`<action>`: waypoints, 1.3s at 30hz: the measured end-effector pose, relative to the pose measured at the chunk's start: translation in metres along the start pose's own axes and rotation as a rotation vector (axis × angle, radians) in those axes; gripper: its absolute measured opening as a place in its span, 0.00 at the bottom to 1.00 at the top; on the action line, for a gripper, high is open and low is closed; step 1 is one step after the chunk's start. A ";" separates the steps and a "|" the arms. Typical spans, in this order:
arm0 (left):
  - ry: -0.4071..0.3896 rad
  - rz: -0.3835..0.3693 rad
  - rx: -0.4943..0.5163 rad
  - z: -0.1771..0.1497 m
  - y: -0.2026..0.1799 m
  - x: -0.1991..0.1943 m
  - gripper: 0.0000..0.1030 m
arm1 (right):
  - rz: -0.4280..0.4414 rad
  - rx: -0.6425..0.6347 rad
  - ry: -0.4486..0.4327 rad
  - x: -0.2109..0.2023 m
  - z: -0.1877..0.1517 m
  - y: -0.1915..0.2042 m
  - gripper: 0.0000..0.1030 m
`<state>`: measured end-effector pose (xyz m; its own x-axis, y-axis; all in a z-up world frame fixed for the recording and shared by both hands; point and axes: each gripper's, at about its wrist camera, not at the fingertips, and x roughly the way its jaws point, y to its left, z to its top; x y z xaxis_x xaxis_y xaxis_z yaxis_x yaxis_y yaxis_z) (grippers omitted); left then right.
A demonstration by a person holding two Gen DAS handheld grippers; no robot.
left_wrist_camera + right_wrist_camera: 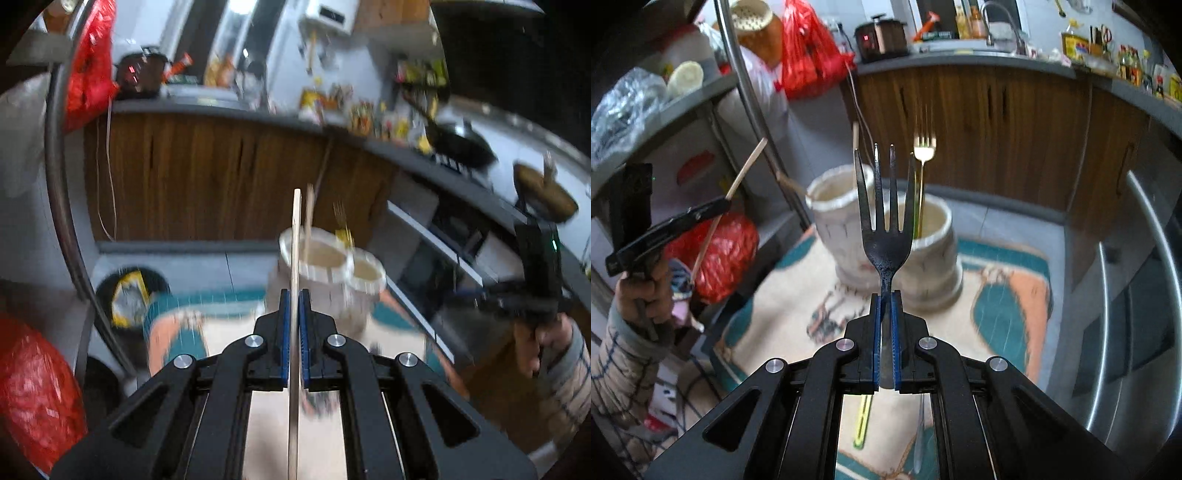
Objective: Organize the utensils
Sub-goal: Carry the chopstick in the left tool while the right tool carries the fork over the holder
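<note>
My left gripper is shut on a wooden chopstick that stands upright, in front of two white ceramic holders. The left holder has a chopstick in it; the right holder has a gold fork. My right gripper is shut on a dark metal fork, tines up, just before the holders. The left gripper also shows in the right wrist view, held up at the left with its chopstick.
The holders stand on a patterned mat on the table. A yellow-green utensil and a silver one lie on the mat below my right gripper. Shelves with red bags stand left; a wooden cabinet is behind.
</note>
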<state>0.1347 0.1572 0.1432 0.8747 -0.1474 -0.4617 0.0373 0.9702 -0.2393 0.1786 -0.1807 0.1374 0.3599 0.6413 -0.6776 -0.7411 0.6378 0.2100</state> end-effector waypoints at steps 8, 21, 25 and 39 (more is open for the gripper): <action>-0.131 -0.056 -0.015 0.054 -0.008 0.035 0.04 | 0.014 -0.027 -0.081 -0.007 0.036 0.003 0.06; -0.255 -0.119 -0.074 0.081 0.001 0.124 0.04 | 0.040 -0.024 -0.121 0.020 0.082 -0.012 0.06; -0.265 -0.135 -0.074 0.069 0.003 0.138 0.04 | 0.042 -0.016 -0.115 0.033 0.086 -0.019 0.06; -0.269 -0.158 -0.028 0.014 -0.003 0.114 0.04 | 0.017 -0.019 -0.143 0.035 0.102 -0.020 0.06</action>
<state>0.2413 0.1397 0.1027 0.9558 -0.2364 -0.1750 0.1731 0.9332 -0.3148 0.2640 -0.1277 0.1806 0.4234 0.7067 -0.5669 -0.7579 0.6191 0.2058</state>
